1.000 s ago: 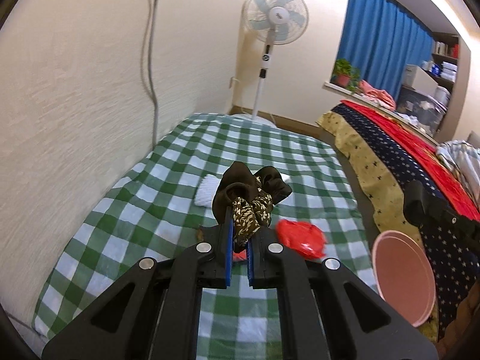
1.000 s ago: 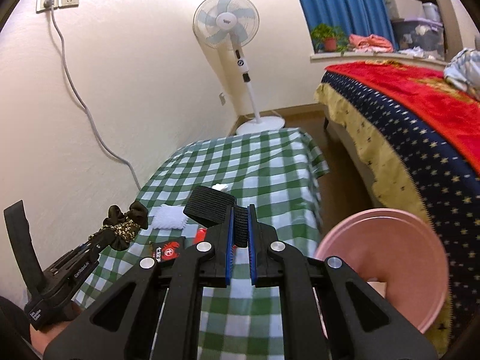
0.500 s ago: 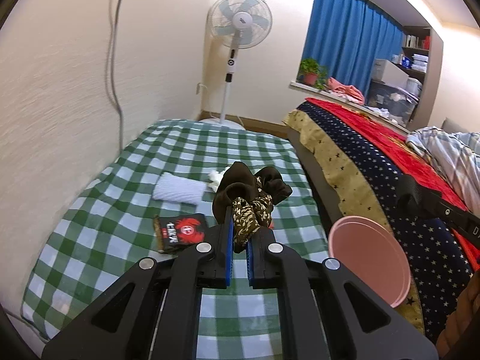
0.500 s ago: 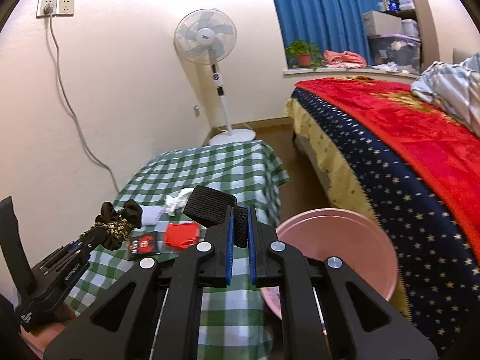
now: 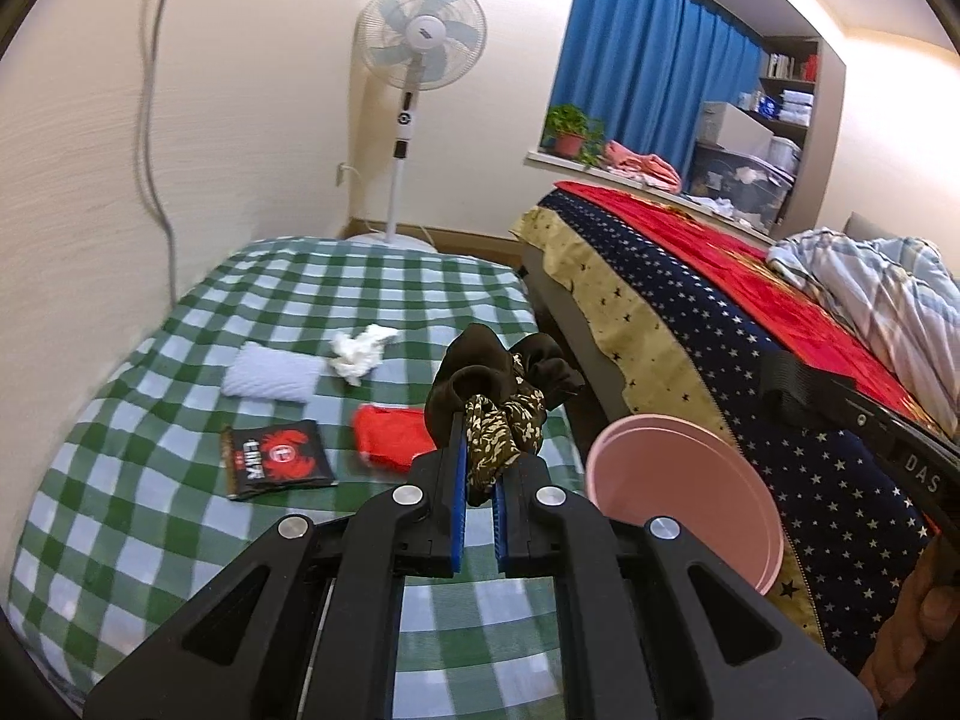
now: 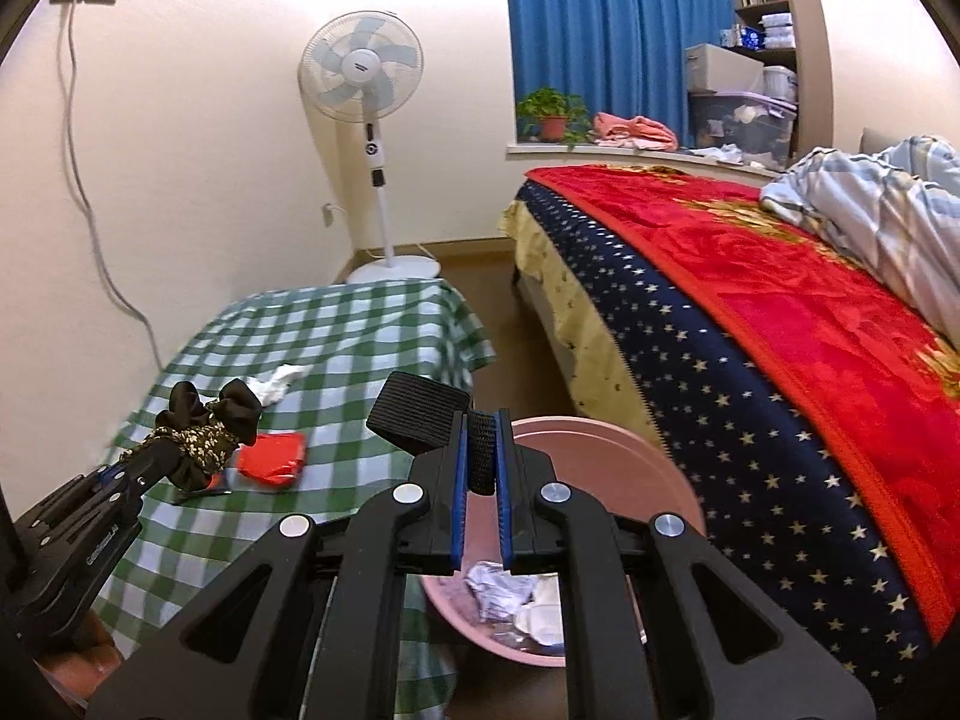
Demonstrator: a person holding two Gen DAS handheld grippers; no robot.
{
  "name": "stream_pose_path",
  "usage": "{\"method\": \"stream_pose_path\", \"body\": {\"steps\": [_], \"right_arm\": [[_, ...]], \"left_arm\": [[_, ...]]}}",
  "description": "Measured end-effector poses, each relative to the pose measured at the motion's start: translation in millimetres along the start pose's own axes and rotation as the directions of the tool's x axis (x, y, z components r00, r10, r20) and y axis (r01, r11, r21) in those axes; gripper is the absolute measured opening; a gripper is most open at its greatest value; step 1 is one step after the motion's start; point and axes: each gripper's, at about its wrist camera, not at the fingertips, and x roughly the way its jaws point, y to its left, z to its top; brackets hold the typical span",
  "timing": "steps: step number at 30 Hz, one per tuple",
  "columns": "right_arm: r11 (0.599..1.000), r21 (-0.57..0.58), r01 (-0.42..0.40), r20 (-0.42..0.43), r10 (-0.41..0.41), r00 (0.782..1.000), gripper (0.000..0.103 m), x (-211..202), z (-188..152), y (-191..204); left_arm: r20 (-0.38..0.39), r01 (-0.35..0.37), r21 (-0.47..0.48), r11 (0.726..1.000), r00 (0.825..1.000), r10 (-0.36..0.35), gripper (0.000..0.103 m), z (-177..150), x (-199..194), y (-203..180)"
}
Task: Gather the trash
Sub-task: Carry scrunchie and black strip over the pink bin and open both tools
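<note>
Pinching a scrunchie (image 5: pixel 507 387) (dark, bunched), left claw (image 5: pixel 478 468) clamps it.

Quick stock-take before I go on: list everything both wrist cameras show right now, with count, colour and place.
scrunchie: 1, dark brown with gold print, in left gripper's jaws
ribbed object: 1, black, in right gripper's jaws
bin: 1, pink, on floor between the beds, crumpled paper inside
red wrapper: 1, on checked bed
black packet: 1, red print, on checked bed
crumpled tissue: 1, white, on checked bed
folded cloth: 1, white, beside tissue
checked bed: 1, green and white
large bed: 1, red and navy starred cover
fan: 1, white, by wall
potted plant: 1, on windowsill
curtain: blue
left gripper: shut
right gripper: shut
</note>
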Motion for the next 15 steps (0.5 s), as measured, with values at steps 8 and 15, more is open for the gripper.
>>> {"method": "stream_pose_path", "body": {"steps": [8, 15], "right_arm": [[0.994, 0.001, 0.113, -0.002, -0.113, 0.994, 0.008, 11, 0, -25], [0.985, 0.026, 0.172, -0.017, -0.171, 0.985, 0.008, 22, 0, -43]], "left_arm": [[-0.012, 0.072, 0.055, 0.996, 0.997, -0.071, 0.007, -4, 19, -33], [-0.035, 0.144, 0.105, 0.984, 0.989, -0.141, 0.007, -7, 40, -63]]}}
